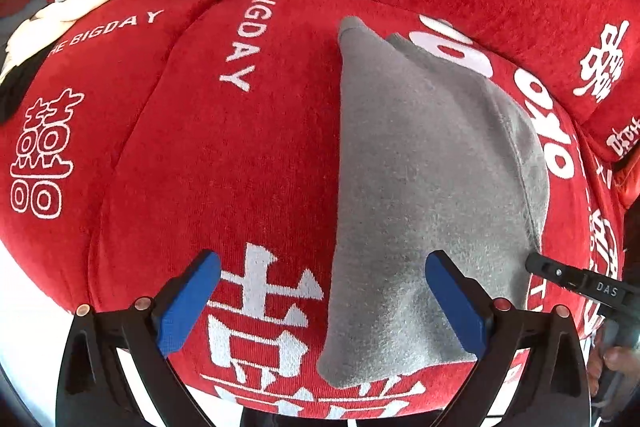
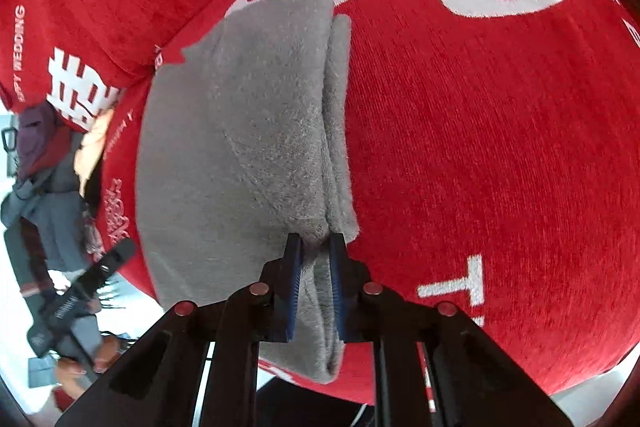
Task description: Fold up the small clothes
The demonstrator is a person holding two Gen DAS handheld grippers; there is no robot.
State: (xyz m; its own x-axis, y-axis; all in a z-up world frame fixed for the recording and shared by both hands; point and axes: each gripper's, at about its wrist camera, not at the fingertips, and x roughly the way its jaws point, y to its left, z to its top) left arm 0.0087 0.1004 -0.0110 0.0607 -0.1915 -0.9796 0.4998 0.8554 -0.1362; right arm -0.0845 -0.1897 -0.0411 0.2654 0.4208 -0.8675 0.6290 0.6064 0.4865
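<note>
Right tool pinches the grey garment's folded edge; left tool hovers spread wide over the red cushion.

Black two-finger grippers with blue pads

The left gripper has black angular finger frames, flat blue pads and round copper-red rivets; the right gripper is built alike, with ridged blue pads; one black finger is stamped "DAS" in white, bare skin showing behind it
</note>
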